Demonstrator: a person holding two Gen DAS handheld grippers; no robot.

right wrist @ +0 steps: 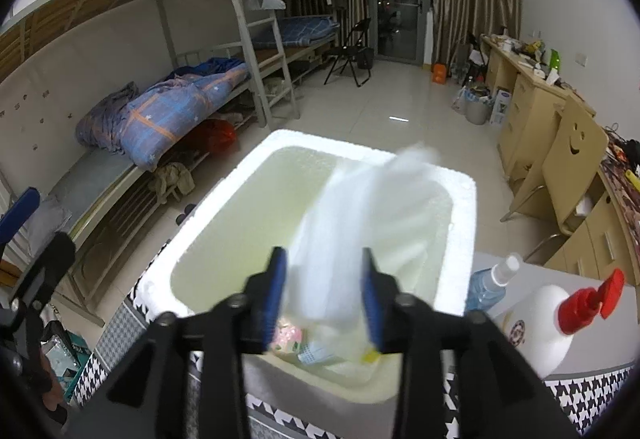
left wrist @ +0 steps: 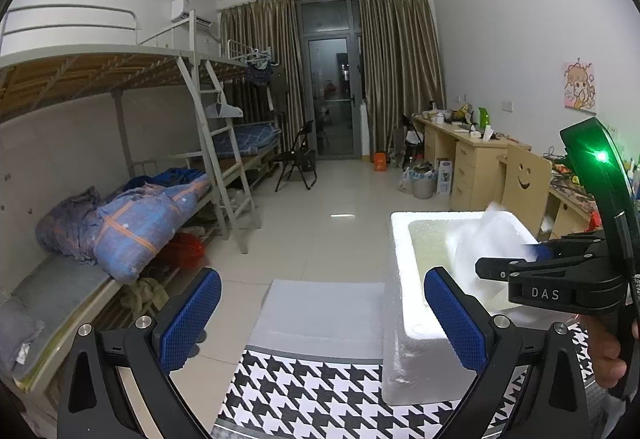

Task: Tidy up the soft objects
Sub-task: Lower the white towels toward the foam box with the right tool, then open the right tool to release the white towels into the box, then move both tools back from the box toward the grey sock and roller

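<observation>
**White soft sheet over foam box, both claws spread**

Left wrist view: left gripper (left wrist: 322, 323) jaws spread wide, nothing between them, just left of the foam box (left wrist: 400, 303). Grey foam pad (left wrist: 320, 311) lies flat beside the box on the houndstooth cloth (left wrist: 320, 395). Right gripper (left wrist: 532, 259) sits over the box's right side.

Right wrist view: right gripper (right wrist: 325, 297) above the box (right wrist: 224, 199), jaws apart. Blurred white soft sheet (right wrist: 360, 207) between the pads; contact unclear. Spray bottle (right wrist: 490, 281) and white jug (right wrist: 536, 323) right of the box.
</observation>
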